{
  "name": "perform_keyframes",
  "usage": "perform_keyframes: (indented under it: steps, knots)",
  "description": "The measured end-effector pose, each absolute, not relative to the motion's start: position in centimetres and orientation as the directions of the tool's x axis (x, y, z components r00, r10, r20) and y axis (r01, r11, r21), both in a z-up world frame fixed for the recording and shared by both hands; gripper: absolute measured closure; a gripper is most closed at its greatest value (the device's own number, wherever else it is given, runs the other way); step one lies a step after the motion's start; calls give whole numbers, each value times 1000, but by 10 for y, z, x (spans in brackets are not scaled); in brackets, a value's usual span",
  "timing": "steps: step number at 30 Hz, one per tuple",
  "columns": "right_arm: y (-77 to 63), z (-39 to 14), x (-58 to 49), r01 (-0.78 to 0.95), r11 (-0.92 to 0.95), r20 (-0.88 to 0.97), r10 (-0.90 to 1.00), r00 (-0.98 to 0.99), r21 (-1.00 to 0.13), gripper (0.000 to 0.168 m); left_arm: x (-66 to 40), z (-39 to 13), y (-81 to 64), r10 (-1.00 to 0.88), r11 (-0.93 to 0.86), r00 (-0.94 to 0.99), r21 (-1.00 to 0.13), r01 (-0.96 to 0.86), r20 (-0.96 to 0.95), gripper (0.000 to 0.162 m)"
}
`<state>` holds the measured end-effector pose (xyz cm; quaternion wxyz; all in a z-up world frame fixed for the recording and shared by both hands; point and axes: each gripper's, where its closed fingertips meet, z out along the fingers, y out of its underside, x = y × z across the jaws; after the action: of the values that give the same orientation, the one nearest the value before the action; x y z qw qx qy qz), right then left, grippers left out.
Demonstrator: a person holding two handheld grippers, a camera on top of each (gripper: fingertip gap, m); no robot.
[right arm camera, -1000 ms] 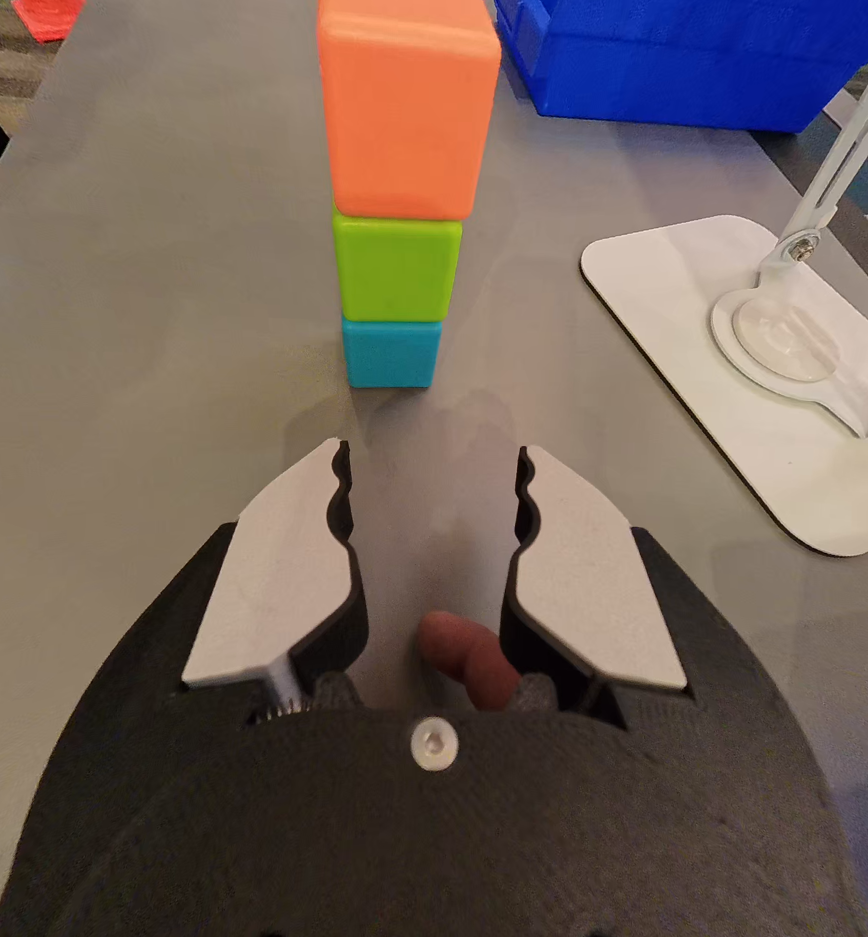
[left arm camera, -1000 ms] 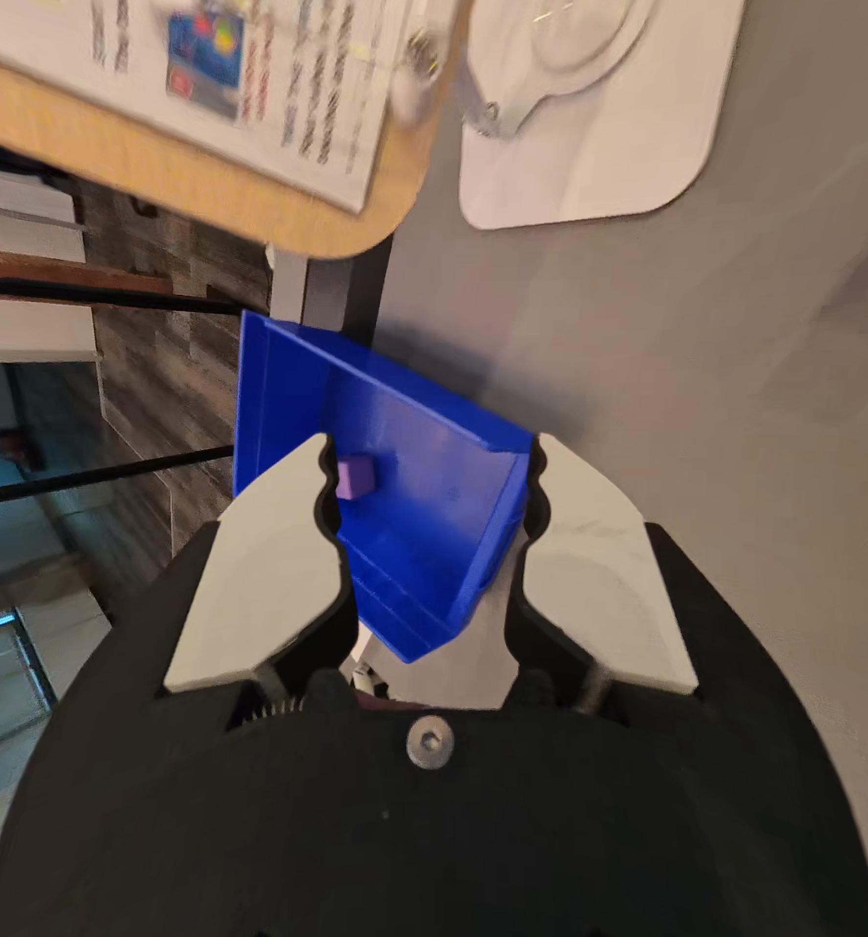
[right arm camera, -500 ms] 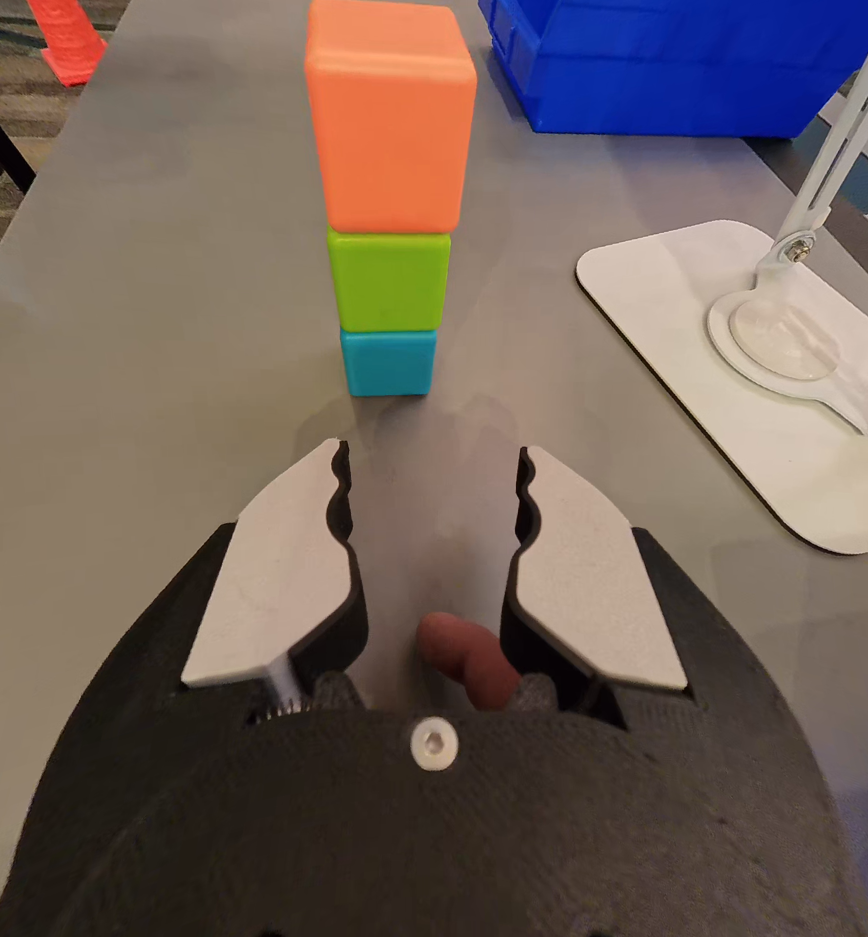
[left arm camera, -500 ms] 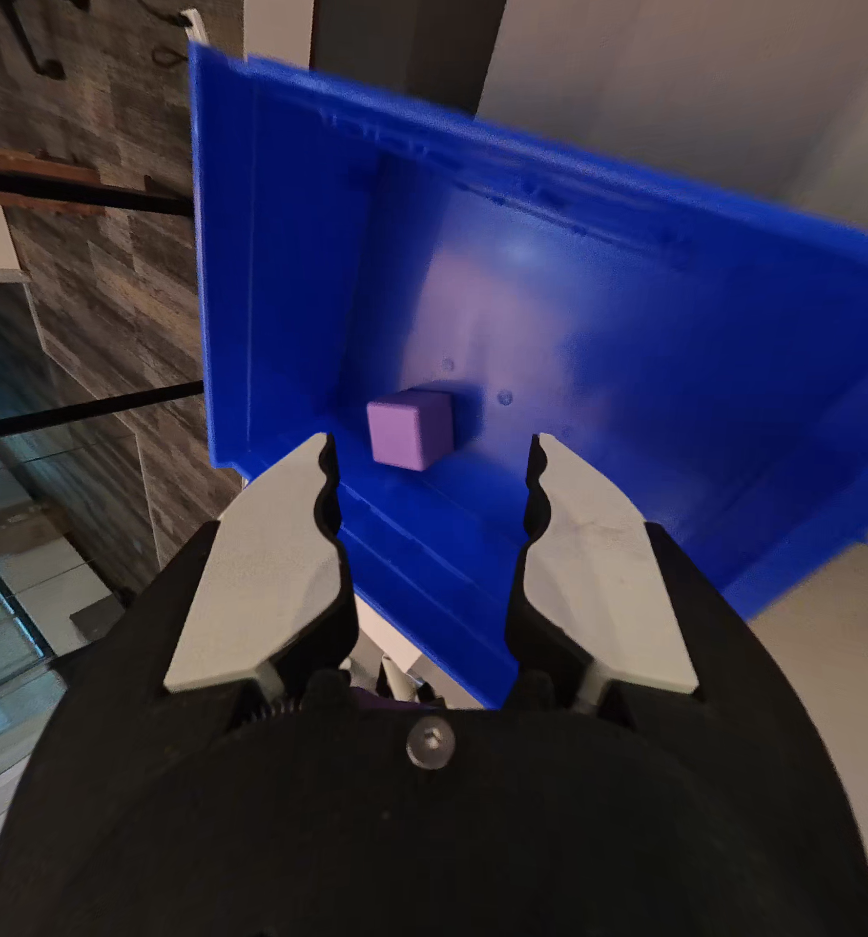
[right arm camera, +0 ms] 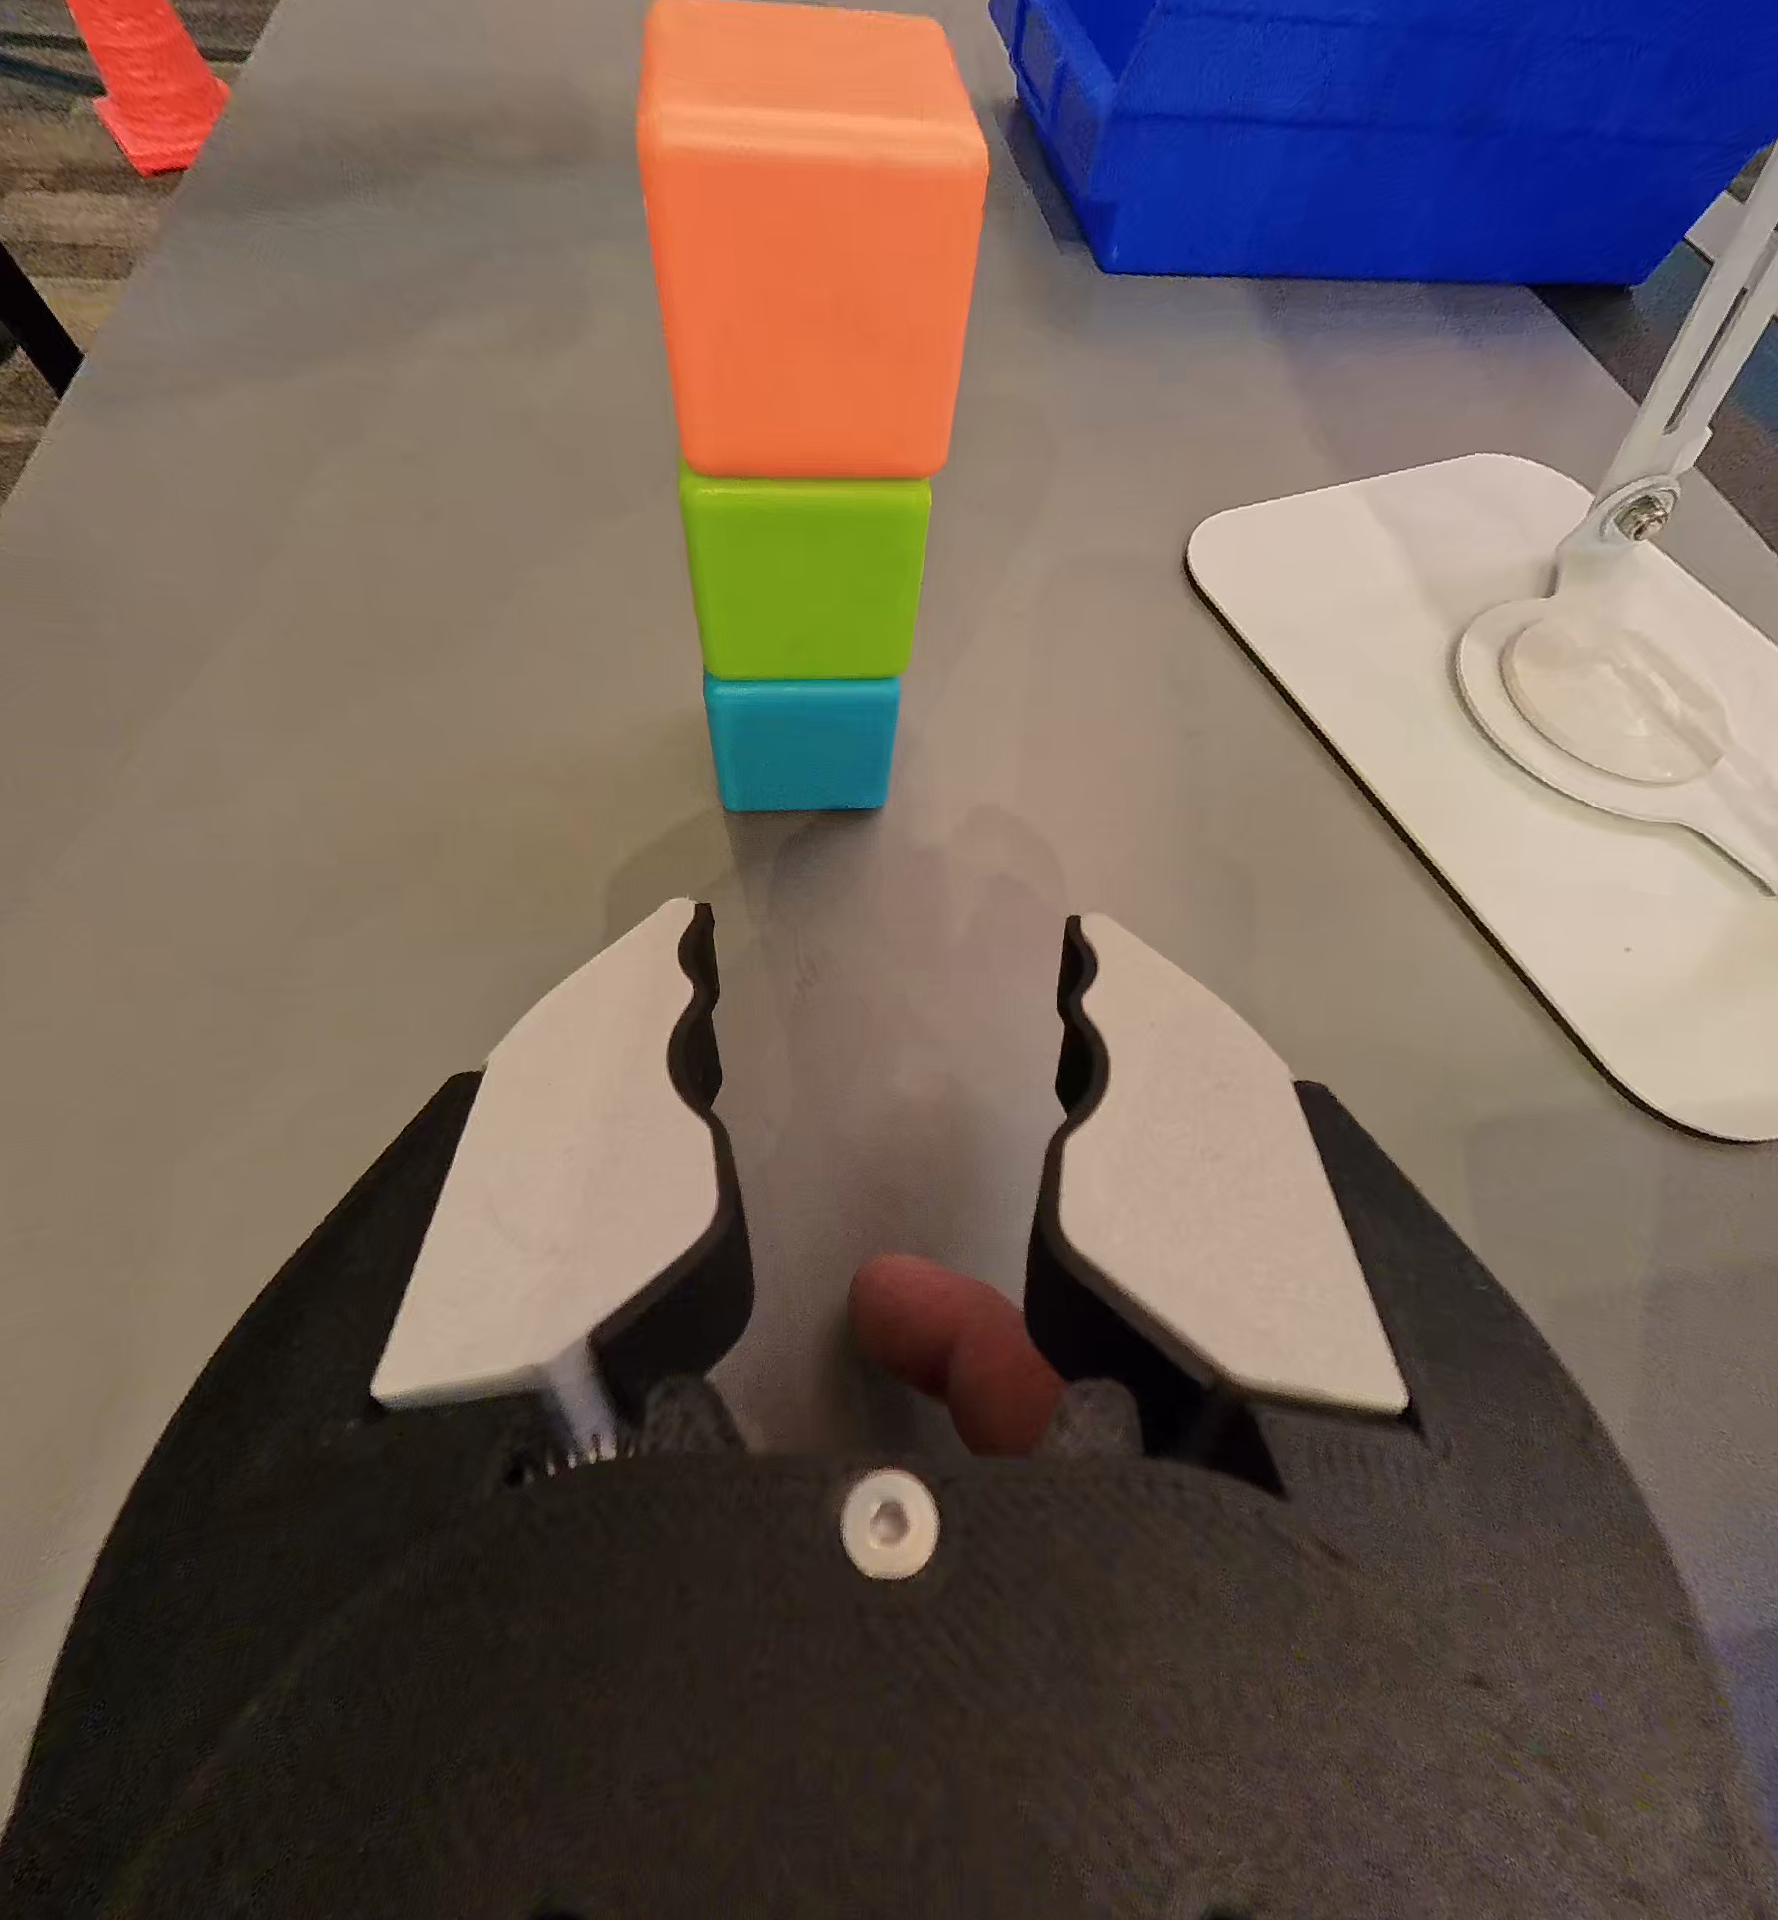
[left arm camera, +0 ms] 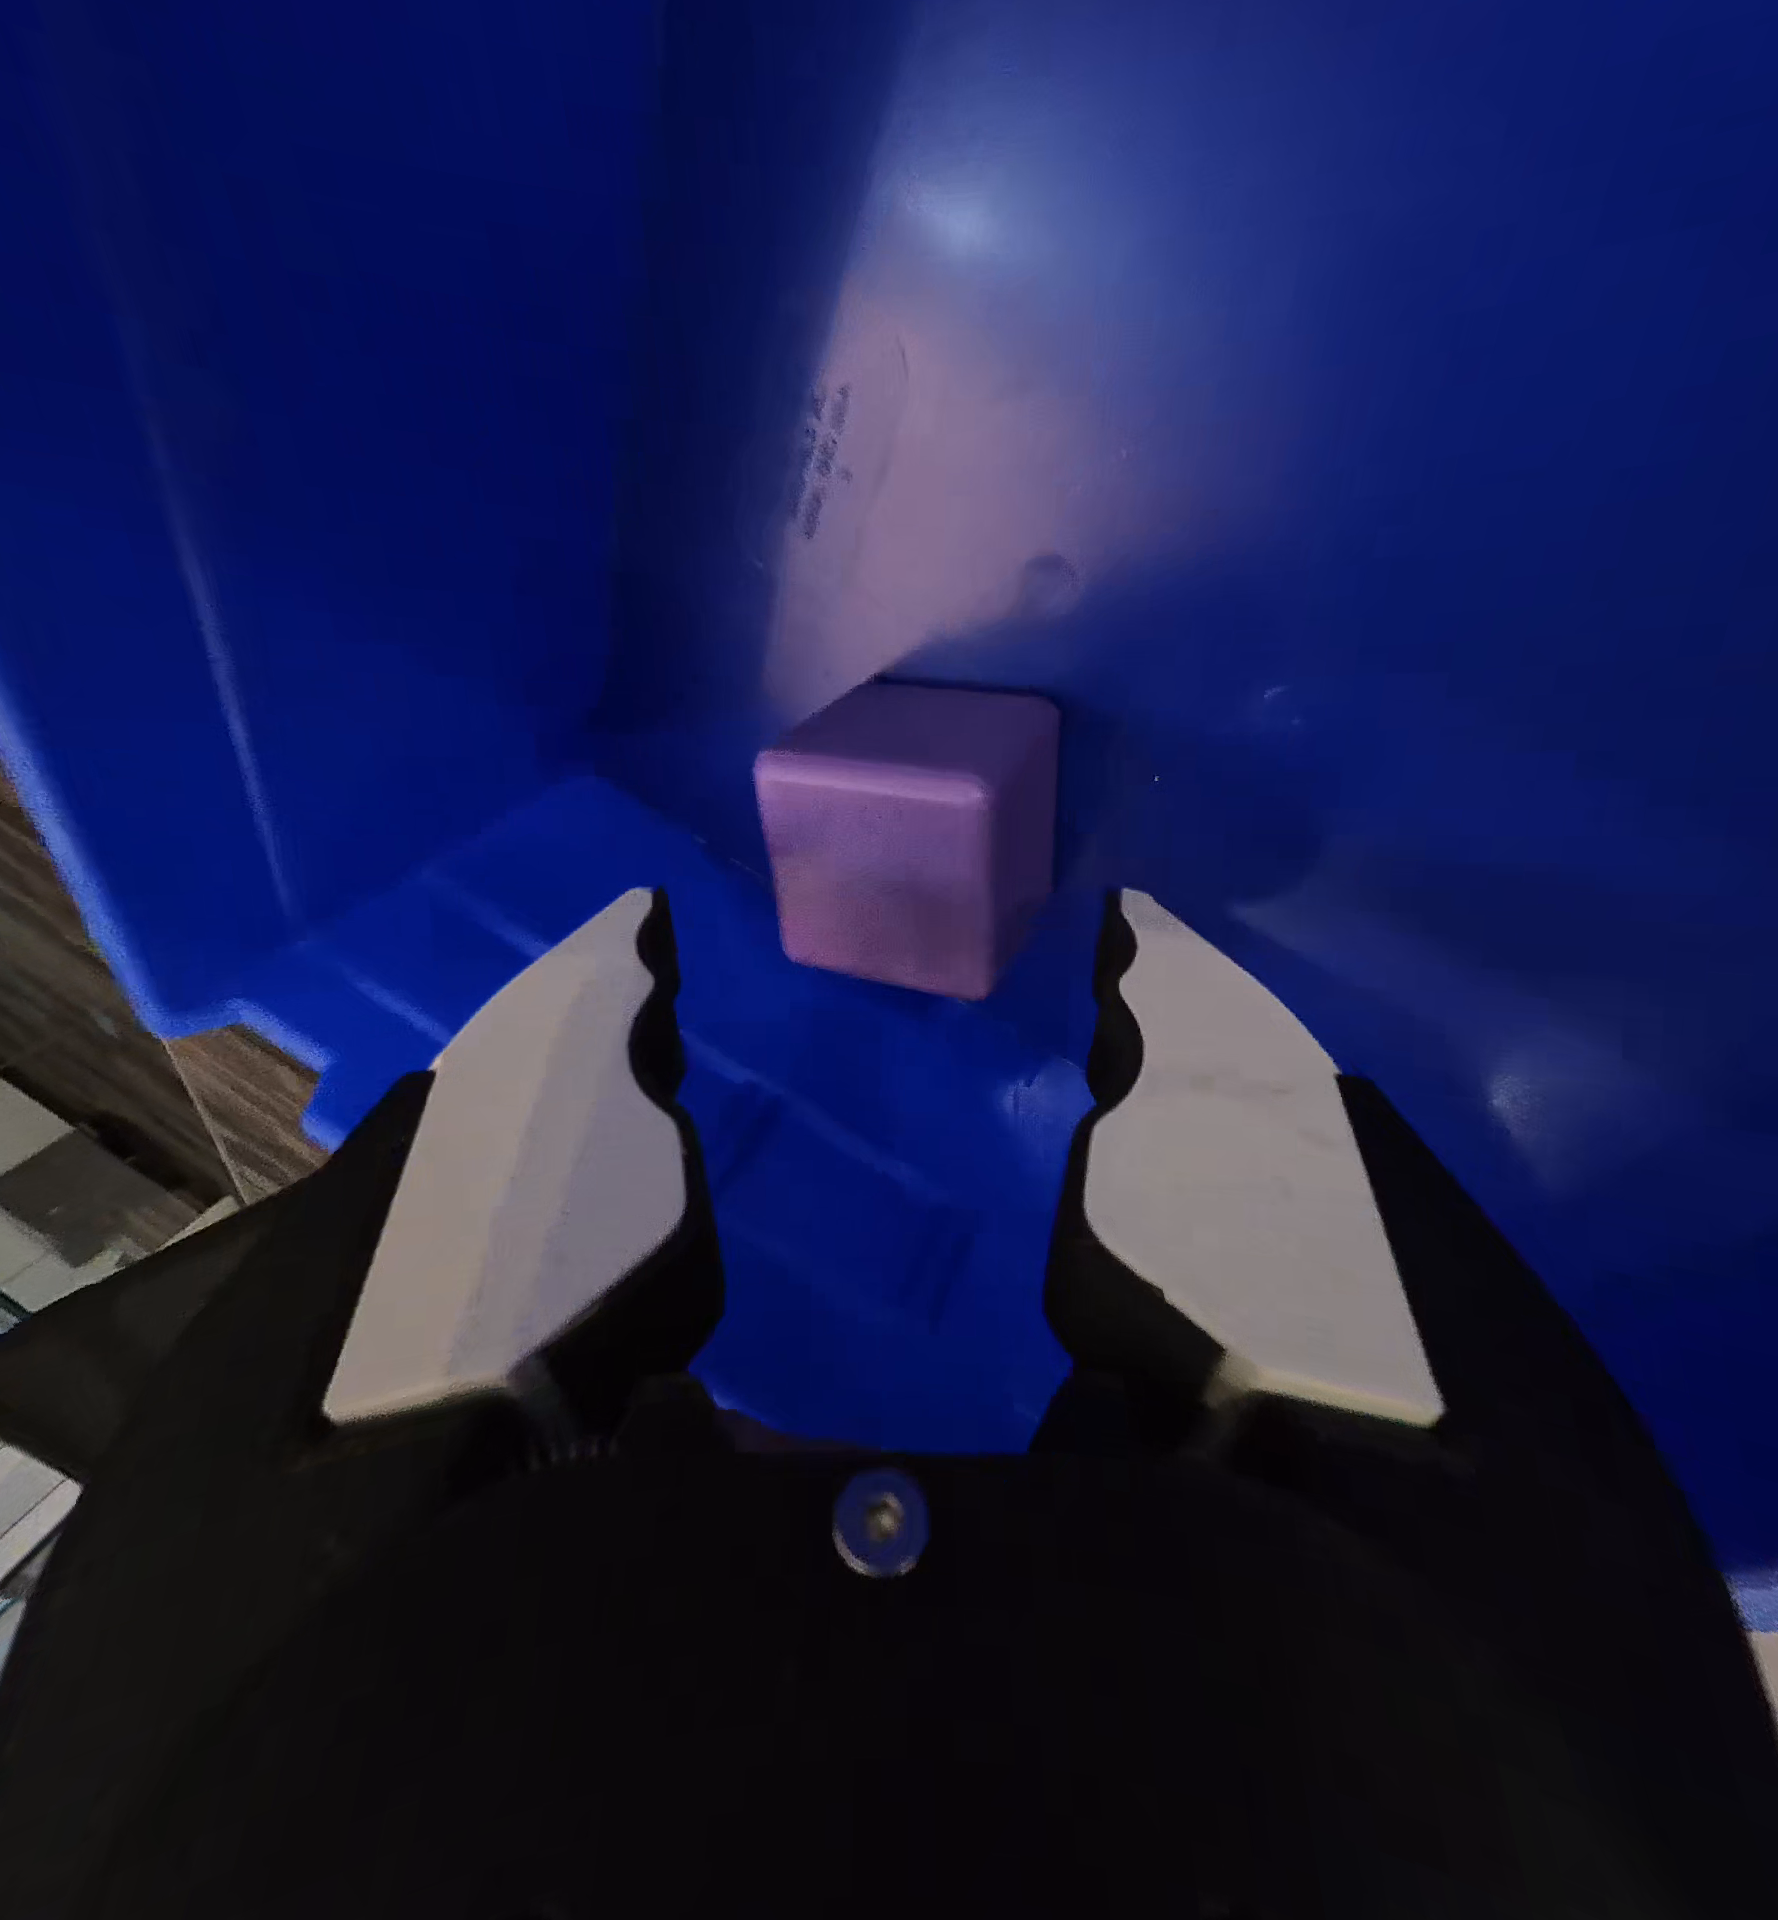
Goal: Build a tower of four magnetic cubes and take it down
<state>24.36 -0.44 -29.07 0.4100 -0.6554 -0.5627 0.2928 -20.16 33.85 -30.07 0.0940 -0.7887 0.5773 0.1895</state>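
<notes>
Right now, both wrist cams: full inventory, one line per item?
purple cube: 1, purple, inside the blue bin, just ahead of the left gripper
blue bin: 1, blue, far right of the table
orange cube: 1, orange, top of stack
green cube: 1, green, middle of stack
teal cube: 1, teal, bottom of stack, on table
table: 1, grey
stand base: 1, white, right side of table
red object: 1, red, floor, far left
left gripper: 1, black with white fingers, open
right gripper: 1, black with white fingers, open, facing stack

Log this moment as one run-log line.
tower: orange cube on green on teal | left gripper open, nearing purple cube in blue bin | right gripper open
</notes>
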Motion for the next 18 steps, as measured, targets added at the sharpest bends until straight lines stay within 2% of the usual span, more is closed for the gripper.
perform_keyframes:
  steps: [2,4,7,14,18]
  knots:
    - [-5,-291,244,498,-30,78,978,195,-867,104,-205,-309,337,-886,-324,264,101,-941,-382,87]
    - [-5,-291,243,502,-27,81,978,193,-865,104,-201,-313,340,-883,-329,275,83,-941,-379,91]
    - [-5,-291,244,500,-29,80,978,194,-865,104,-205,-316,340,-889,-326,263,117,-938,-374,107]
    - [-5,-292,243,504,-28,81,978,193,-863,104,-197,-314,337,-892,-319,261,105,-942,-369,109]
    - [-5,-292,243,503,-30,79,978,193,-864,104,-191,-296,326,-884,-321,267,83,-944,-383,110]
